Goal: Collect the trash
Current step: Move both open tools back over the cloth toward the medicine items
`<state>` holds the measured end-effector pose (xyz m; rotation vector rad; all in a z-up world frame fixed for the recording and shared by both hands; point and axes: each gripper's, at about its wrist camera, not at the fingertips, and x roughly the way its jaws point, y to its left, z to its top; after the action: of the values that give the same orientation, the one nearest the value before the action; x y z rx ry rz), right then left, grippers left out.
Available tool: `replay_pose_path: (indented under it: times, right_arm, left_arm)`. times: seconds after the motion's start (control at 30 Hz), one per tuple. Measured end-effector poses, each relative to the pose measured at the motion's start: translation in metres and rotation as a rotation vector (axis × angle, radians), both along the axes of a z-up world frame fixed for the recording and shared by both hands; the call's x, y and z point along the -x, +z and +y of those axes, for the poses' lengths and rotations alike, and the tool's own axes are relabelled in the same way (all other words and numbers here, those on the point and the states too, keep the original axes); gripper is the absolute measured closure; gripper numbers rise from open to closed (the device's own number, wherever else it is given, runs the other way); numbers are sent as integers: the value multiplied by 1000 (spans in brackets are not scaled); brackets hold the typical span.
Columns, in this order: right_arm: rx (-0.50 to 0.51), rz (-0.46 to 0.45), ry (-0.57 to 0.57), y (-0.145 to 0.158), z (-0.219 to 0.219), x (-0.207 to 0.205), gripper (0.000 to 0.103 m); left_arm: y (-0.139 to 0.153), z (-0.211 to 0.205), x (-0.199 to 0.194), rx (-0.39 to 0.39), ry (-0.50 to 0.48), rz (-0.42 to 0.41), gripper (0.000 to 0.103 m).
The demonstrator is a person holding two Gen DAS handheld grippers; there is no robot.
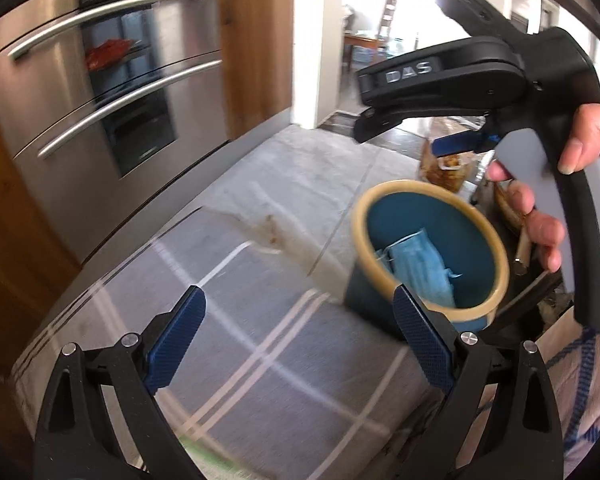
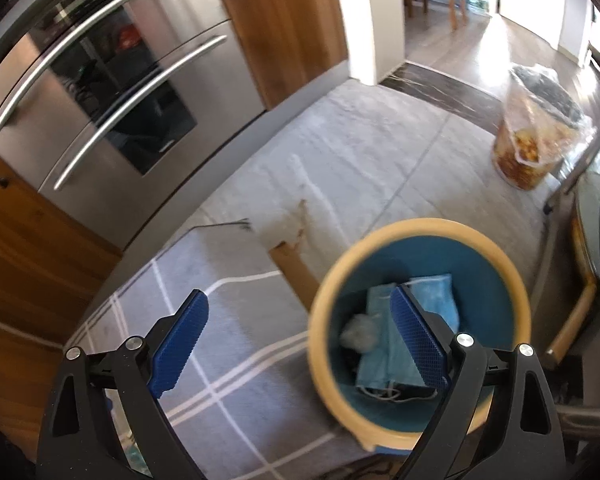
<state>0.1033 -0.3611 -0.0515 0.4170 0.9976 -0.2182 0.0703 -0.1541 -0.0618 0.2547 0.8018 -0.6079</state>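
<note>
A blue bin with a cream rim [image 1: 428, 256] [image 2: 420, 320] stands on a grey checked rug. Inside it lie light blue face masks [image 1: 420, 268] [image 2: 384, 344] and a small grey-white wad [image 2: 358, 334]. My left gripper [image 1: 300, 340] is open and empty, low over the rug just left of the bin. My right gripper [image 2: 300, 344] is open and empty above the bin's left rim, its right finger [image 2: 416, 340] over the bin's mouth. The right gripper's body [image 1: 460, 76] also shows in the left wrist view, held in a hand above the bin.
A steel oven stack [image 1: 100, 92] [image 2: 112, 80] in wooden cabinets stands at the left. A clear bag with orange-brown scraps [image 2: 528, 136] [image 1: 448, 160] sits on the grey floor beyond the bin. A brown cardboard piece [image 2: 296, 268] lies by the rug's edge. Furniture legs stand at the right [image 2: 580, 280].
</note>
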Motion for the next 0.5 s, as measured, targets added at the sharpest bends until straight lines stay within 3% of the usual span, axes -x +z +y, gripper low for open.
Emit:
replay_pose_path:
  times: [0.33, 0.5]
  right_arm:
    - [-112, 18, 88, -2, 65, -10, 11]
    - [-89, 30, 183, -4, 107, -15, 11]
  left_arm:
    - [8, 79, 6, -35, 149, 33, 10]
    - [13, 131, 9, -28, 282, 65, 10]
